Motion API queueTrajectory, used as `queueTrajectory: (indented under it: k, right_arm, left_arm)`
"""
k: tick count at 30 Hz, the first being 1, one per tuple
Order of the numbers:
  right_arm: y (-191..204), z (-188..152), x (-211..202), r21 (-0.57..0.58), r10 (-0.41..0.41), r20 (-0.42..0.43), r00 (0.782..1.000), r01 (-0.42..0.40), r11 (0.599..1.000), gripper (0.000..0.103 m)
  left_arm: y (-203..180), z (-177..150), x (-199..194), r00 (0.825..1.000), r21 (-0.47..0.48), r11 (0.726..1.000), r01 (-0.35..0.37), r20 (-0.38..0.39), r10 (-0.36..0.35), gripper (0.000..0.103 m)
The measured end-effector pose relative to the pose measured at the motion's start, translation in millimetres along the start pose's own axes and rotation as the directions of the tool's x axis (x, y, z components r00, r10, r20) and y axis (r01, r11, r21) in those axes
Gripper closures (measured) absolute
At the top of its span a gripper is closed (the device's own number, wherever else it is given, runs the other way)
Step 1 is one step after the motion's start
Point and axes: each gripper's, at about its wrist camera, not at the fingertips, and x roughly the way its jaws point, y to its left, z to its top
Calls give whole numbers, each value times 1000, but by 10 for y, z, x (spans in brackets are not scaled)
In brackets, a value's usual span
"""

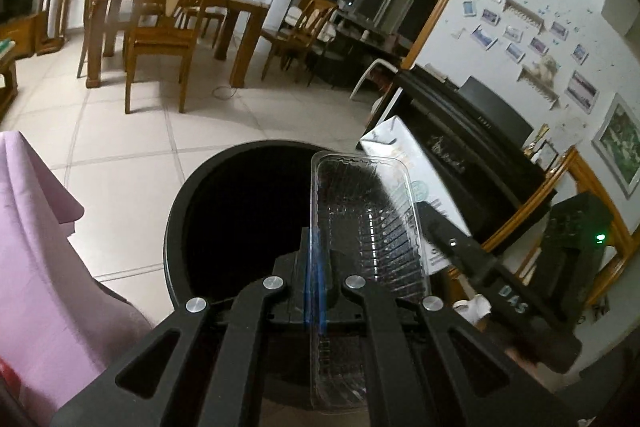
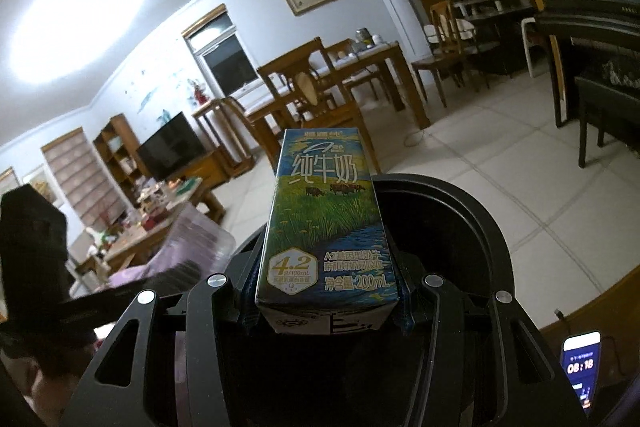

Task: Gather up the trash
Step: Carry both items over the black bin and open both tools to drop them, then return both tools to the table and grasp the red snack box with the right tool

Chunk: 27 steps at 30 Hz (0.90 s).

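My left gripper [image 1: 316, 251] is shut on the rim of a clear plastic tray [image 1: 368, 219], its blue pads [image 1: 310, 279] pinching the edge. The tray hangs over the mouth of a round black trash bin [image 1: 176, 227]. My right gripper [image 2: 326, 267] is shut on a blue-green milk carton [image 2: 324, 219], held upright above the same bin [image 2: 492, 227]. In the left wrist view the carton [image 1: 404, 147] shows its pale side just right of the tray, and one right finger [image 1: 452, 243] lies beside it. The tray [image 2: 192, 239] appears blurred at the left of the right wrist view.
A pink cloth [image 1: 36, 227] drapes at the left of the bin. A wooden dining table with chairs [image 1: 160, 27] stands across the tiled floor, a black piano [image 1: 460, 131] at the right. A lit phone [image 2: 580, 367] lies low right; a cluttered coffee table [image 2: 152, 211] stands at the left.
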Motion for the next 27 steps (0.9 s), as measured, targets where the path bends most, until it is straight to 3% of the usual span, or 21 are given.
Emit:
queueTrajectory:
  k: [11,12,14,16,17,18,19,21,27]
  right_arm:
    - [261,90,289,-7,-10,-28,1000,10,1000,51]
    - [266,98,285,-12,-11,-26,1000,11,1000,47]
    - [257,98,217,-8,-1,-5,1000,1,1000,20]
    - [254,119,145,0,14,30,999,-14,1000,17]
    - [246,134,124,-5,10,36,999,-10,1000,17]
    - [255,137,92,-11,11,47,999,-10,1000,16]
    - [252,144,66,-8,17,57,998,-17,1000,9]
    - [224,146,-23,12,28,88,996,-30,999,5]
    - [335,159,-195,10,19,119,993,-21,1000,5]
  left_arm:
    - [16,-81,53,997,44,997,-71,-39,72,97]
    - [3,-79,55,996,49,996,-75,-39,77,96]
    - [13,-76,53,995,58,995,-82,-43,84,95]
    - [9,-76,30,994,76,992,-99,-40,103,81]
    - [-5,-77,-25,993,87,989,-117,-23,119,53]
    - [-1,-92,-67,991,89,987,-132,-1,133,17]
    - [-18,-106,-185,985,88,983,-163,64,158,5]
    - [-43,-112,-342,980,99,982,-161,130,148,5]
    - [-15,-92,-702,972,110,977,-184,172,164,5]
